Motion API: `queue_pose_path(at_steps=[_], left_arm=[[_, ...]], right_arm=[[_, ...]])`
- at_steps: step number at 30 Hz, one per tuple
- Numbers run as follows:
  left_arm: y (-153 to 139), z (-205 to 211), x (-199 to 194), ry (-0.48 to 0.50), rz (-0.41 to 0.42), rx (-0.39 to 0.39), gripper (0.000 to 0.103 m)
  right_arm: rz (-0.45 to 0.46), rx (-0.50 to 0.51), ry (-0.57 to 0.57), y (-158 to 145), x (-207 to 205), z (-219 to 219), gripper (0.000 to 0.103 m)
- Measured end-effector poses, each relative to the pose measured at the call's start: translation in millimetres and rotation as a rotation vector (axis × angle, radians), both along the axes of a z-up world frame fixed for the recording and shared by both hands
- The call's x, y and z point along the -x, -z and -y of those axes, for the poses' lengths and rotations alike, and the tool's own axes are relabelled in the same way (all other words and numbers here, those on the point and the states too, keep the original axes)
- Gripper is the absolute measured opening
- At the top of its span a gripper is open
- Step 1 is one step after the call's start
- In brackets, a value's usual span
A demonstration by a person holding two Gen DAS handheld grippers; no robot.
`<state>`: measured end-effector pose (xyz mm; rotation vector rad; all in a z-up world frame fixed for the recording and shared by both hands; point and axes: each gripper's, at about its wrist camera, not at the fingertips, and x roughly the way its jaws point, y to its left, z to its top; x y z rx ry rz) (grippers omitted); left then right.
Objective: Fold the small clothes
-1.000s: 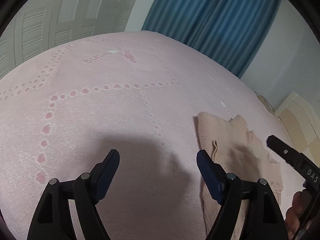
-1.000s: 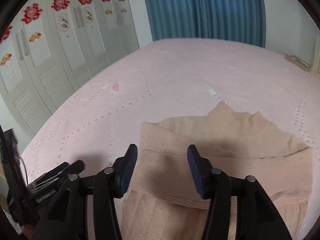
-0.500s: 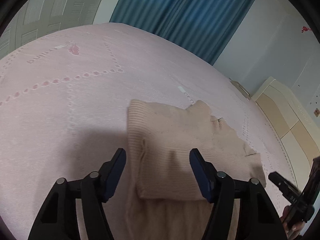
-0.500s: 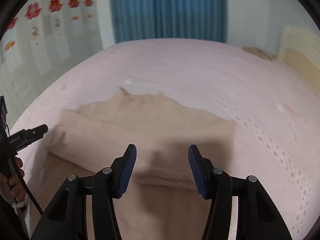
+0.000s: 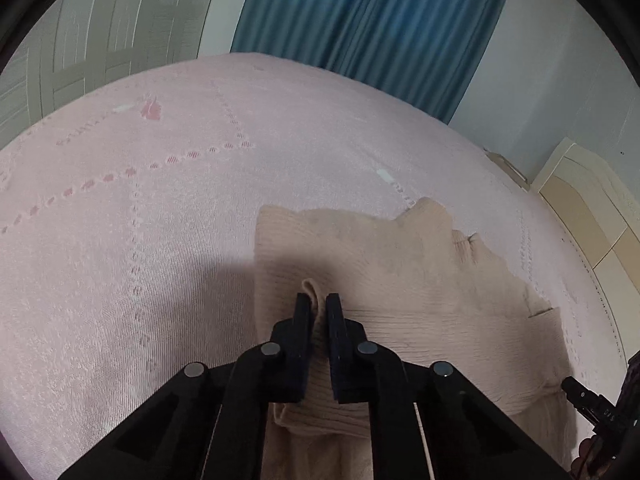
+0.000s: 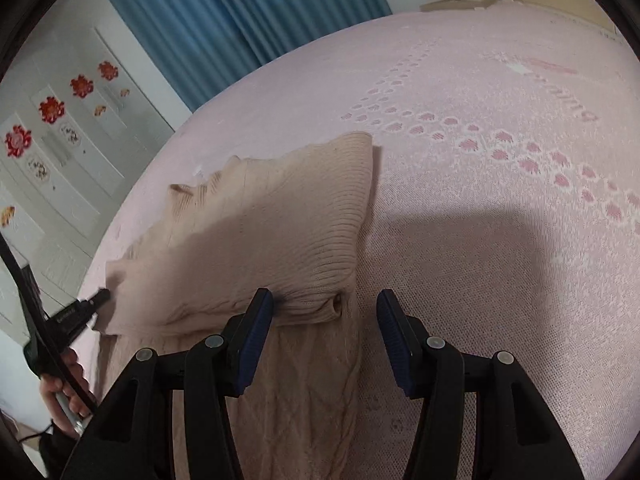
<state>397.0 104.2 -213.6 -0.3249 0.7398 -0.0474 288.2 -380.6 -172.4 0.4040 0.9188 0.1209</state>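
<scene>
Left wrist view: the left tongs are pinched shut on a raised pleat of the beige knit sweater, near the sweater's left edge. Gripping a pinch of the folded-over ribbed layer likely gives purchase to lift or drag that layer for the next fold. One sweater lies on the pink bed, and just past the sweater's right edge the tip of the other tool pokes in.

Right wrist view: the right tongs stand wide open, holding nothing, poised at the sweater's near right corner where the ribbed layer overlaps the cable-knit part. That spot probably mirrors the left grip, so both corners can travel together. Off the sweater's left edge, the person's hand holds the other tool. Count: one garment, two tongs, one visible hand.
</scene>
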Motion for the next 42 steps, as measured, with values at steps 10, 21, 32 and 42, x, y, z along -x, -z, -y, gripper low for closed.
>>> queue_pose_path(at_steps=[10, 21, 32, 42], left_arm=[[-10.5, 8.8, -10.1, -0.037, 0.059, -0.057, 0.008], [9.3, 9.9, -18.0, -0.068, -0.075, -0.079, 0.023], [7.5, 11.3, 4.0, -0.081, -0.080, -0.078, 0.067], [-9.8, -2.6, 69.6, -0.134, -0.012, -0.080, 0.065]], right_arm=[[0.107, 0.064, -0.029, -17.0, -1.0, -6.8, 0.056], [-0.009, 0.133, 0.009, 2.9, -13.5, -7.7, 0.056], [0.007, 0.110, 0.006, -6.2, 4.8, 1.5, 0.056], [0.163, 0.280, -0.003, -55.2, 87.5, -16.7, 0.056]])
